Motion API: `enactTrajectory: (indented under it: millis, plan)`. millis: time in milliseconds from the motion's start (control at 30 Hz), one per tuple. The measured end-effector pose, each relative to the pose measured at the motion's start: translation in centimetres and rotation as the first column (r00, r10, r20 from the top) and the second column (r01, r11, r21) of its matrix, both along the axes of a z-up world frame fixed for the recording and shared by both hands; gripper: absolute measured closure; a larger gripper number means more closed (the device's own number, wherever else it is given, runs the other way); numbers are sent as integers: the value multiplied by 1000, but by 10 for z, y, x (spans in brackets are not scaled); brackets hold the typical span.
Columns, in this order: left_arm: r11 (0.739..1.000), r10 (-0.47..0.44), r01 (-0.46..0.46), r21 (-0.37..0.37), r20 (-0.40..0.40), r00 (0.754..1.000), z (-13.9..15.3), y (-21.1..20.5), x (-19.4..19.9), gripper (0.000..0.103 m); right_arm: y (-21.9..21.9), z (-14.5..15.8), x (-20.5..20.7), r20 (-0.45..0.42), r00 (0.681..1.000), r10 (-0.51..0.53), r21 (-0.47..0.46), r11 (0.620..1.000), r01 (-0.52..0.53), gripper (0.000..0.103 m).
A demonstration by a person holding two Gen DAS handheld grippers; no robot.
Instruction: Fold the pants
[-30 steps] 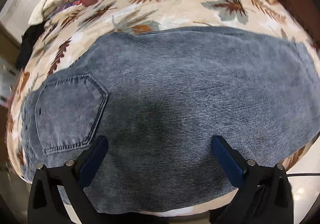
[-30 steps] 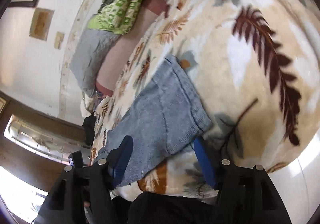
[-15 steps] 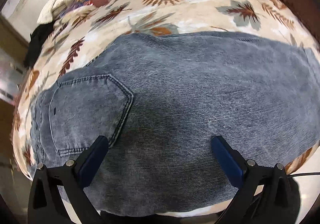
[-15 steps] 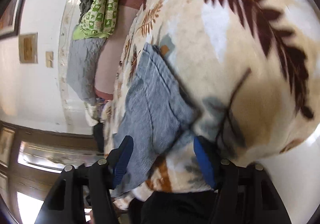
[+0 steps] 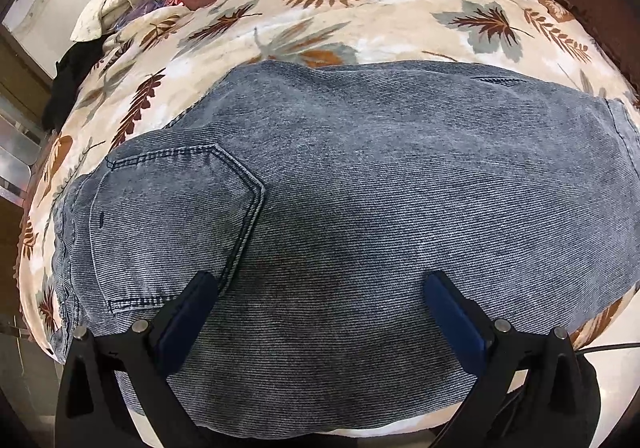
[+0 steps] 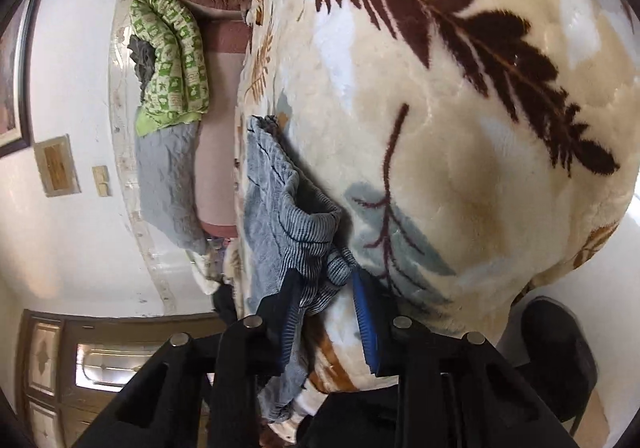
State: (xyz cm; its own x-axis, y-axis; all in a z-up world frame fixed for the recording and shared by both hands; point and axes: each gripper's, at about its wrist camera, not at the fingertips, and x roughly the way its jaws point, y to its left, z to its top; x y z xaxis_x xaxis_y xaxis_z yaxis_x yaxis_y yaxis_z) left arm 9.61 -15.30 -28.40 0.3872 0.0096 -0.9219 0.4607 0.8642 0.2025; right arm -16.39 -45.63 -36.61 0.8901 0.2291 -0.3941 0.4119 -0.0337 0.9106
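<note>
The pants (image 5: pixel 360 208), of blue denim, are laid flat on a leaf-patterned blanket (image 5: pixel 340 8) that covers a bed. In the left wrist view, a back pocket (image 5: pixel 168 224) is seen at the left of the cloth, and a hem edge at the right.

The left gripper (image 5: pixel 320 308) is held above the pants, pointed steeply down. Its fingers (image 5: pixel 188 320) are set wide apart, and nothing is clamped between them; whether the tips touch the cloth cannot be told.

The right gripper (image 6: pixel 326 312) is placed at the hem end of the pants (image 6: pixel 280 216), at the blanket (image 6: pixel 460 108) edge. Its fingers (image 6: pixel 364 324) have just been closing, and a bunched fold of denim is seen between them. The left pad lies against the cloth; contact at the right pad cannot be confirmed, so a firm clamp cannot be told.

A green patterned quilt (image 6: pixel 172 60) and a grey cover (image 6: pixel 168 184) are seen at the far side of the bed, by a white wall.
</note>
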Motion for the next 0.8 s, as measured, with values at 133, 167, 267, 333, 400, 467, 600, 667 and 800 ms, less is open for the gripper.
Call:
enactTrajectory:
  millis: [133,167,267,333,400,467,600,667,800]
  plan:
    - [1000,5,-5,4,4,1000,0,-1,-1,0,0,0,6,11,1000,-2,-32,1000,2,71]
    - [1000,5,-5,3,4,1000,0,-1,-1,0,1,0,6,22,1000,-5,-32,999,6,71]
    - [1000,4,-4,-3,0,1000,-1,0,0,0,0,-2,5,50,999,-21,-33,999,23,71]
    - [1000,4,-4,-2,2,1000,-1,0,0,0,0,-1,4,54,998,-36,-57,998,39,76]
    - [1000,1,-1,-2,4,1000,-1,0,-1,0,-1,5,2,52,997,-54,-95,994,59,79]
    - [1000,0,0,-5,4,1000,-1,0,0,0,-2,9,1,58,997,-52,-117,991,59,79]
    - [1000,-1,1,-8,6,1000,-2,0,0,0,-5,24,1,95,994,-53,-154,986,67,82]
    - [1000,-2,3,-7,10,1000,-2,0,0,0,-5,36,4,104,994,-41,-193,979,60,83]
    - [1000,-5,5,-15,8,1000,-2,1,0,0,-4,55,6,117,993,-19,-280,959,52,85]
